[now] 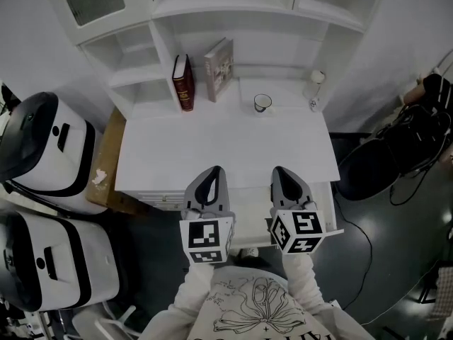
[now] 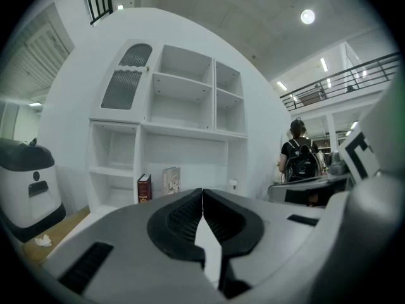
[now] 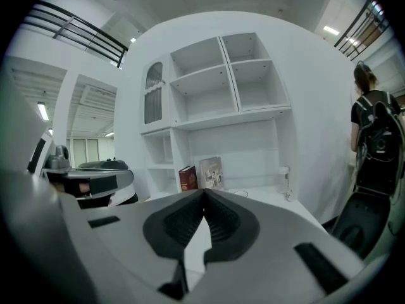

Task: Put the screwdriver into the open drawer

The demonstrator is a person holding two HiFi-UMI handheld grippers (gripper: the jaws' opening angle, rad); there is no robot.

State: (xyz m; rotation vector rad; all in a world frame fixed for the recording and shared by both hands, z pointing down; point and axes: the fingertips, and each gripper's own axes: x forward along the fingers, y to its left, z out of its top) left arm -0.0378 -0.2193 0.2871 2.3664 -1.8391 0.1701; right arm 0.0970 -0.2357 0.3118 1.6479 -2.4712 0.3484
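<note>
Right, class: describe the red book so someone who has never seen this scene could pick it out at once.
Find the white desk with shelves above it. At the back of its top, left of centre, two books stand side by side. The red book is the left one, dark beside the pale book.

- Dark red hardback book (image 1: pixel 183 82), upright at the far left of the white desk's shelf: gold marks on the spine, too small to read.
- Grey-covered book (image 1: pixel 219 68) leaning just right of it: a cover picture, no legible print.
- White cube (image 1: pixel 206 239) of the left gripper (image 1: pixel 211 172) and white cube (image 1: pixel 303 232) of the right gripper (image 1: pixel 282 170): black-and-white square code patterns, no letters or numbers.
- White printed top (image 1: pixel 258 310) at the near edge: a line-drawn flower and a row of letters cut by the frame, unreadable.
</note>
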